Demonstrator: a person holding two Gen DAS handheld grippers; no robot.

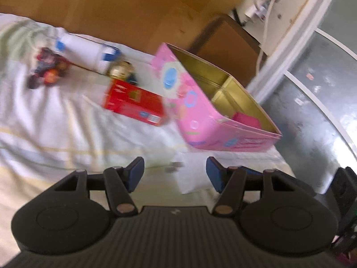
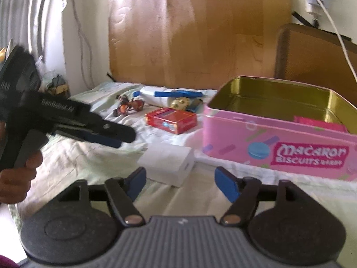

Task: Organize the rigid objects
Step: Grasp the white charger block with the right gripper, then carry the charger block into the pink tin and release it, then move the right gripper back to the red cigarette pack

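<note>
Pink biscuit tin [image 2: 279,143], lid off and gold inside, is seen lying on a pale bedsheet [image 2: 93,160] with a small pink box [image 2: 319,124] resting inside it at the near end. Nothing is held by the right gripper [image 2: 180,182]: its blue-padded fingers [image 2: 226,184] are spread wide, and no earlier view is given to compare. A white box [image 2: 168,162] lies on the sheet just beyond that gap, left of the tin and untouched. The left gripper [image 1: 175,175] is likewise seen with its fingers [image 1: 136,174] parted and empty, held above the sheet on the near side of the tin; in the right wrist view it appears far left of the tin, carried in a hand [image 2: 15,178]. A red box [image 1: 133,103] lies just left of the tin. Behind it, a gold round thing [image 1: 120,71], a white bottle with blue bands [image 1: 87,52] and a small cluster of red and dark toys [image 1: 48,70] are scattered farther left of the tin. A wooden headboard [image 1: 111,6] stands behind the tin.
</note>
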